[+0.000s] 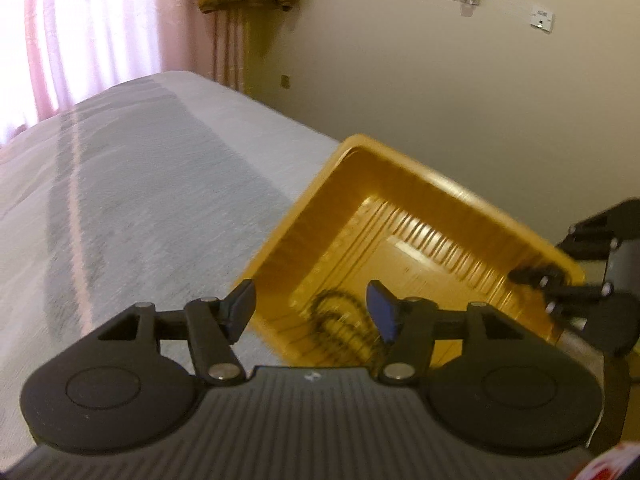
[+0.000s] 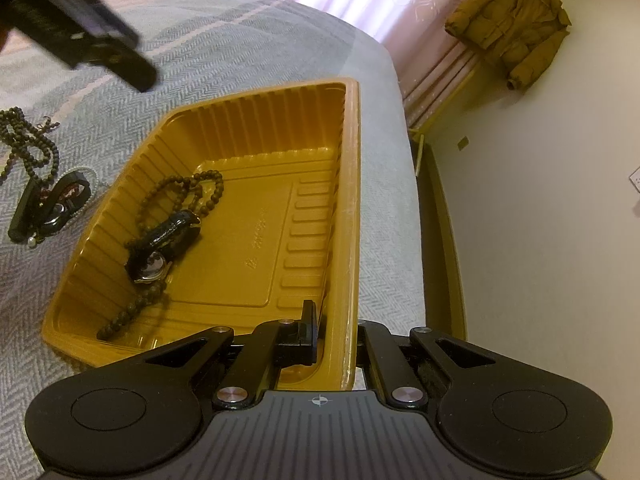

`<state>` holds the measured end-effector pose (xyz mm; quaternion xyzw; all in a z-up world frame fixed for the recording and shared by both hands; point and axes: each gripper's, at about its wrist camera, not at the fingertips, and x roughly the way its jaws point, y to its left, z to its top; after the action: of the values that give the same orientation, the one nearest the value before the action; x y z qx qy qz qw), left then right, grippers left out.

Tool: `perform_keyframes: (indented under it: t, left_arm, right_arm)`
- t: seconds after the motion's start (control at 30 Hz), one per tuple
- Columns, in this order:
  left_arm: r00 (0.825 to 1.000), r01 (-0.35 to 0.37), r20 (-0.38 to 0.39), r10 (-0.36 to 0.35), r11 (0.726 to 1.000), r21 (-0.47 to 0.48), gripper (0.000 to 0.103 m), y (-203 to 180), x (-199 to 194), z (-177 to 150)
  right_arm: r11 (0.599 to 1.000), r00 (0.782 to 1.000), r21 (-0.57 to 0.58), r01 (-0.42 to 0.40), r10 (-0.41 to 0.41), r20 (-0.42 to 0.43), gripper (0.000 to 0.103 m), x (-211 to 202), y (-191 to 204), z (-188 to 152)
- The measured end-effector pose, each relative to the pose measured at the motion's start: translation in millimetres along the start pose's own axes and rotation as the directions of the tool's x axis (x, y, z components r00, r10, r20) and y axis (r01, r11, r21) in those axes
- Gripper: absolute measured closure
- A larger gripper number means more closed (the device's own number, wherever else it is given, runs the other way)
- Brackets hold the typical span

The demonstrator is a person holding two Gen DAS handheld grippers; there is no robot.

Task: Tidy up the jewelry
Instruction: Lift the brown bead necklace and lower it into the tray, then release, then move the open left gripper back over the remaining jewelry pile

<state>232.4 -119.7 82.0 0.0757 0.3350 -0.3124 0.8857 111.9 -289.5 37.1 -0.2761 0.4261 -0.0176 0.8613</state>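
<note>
Gold tray (image 1: 420,216) fills the lower right of the left view; the left gripper (image 1: 312,308) gapes empty over its beads (image 1: 340,324).

Right view: right gripper (image 2: 340,336) pinches the tray's rim; keep that hold steady while fetching the bead necklace (image 2: 32,140) and watch (image 2: 52,200) at left.

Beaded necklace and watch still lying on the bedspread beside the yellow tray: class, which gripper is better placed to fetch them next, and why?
Left. The right gripper is shut on the yellow tray rim, steadying it. The left gripper is open, empty, and probably free to reach the beaded necklace and watch.
</note>
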Motion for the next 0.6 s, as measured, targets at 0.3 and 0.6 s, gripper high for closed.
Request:
perform_keyframes:
  t: [0.3, 0.6]
  left_arm:
    - [0.994, -0.112, 0.004, 0.113, 0.989, -0.096, 0.043, 44, -36, -57]
    - [0.979, -0.201, -0.004, 0.203, 0.968, -0.150, 0.043, 70, -55, -99]
  right_arm:
    - [1.000, 1.000, -0.004, -0.002, 0.002, -0.005, 0.099, 1, 0, 0]
    - [1.000, 0.999, -0.014, 0.000, 0.000, -0.046, 0.099, 5, 1, 3]
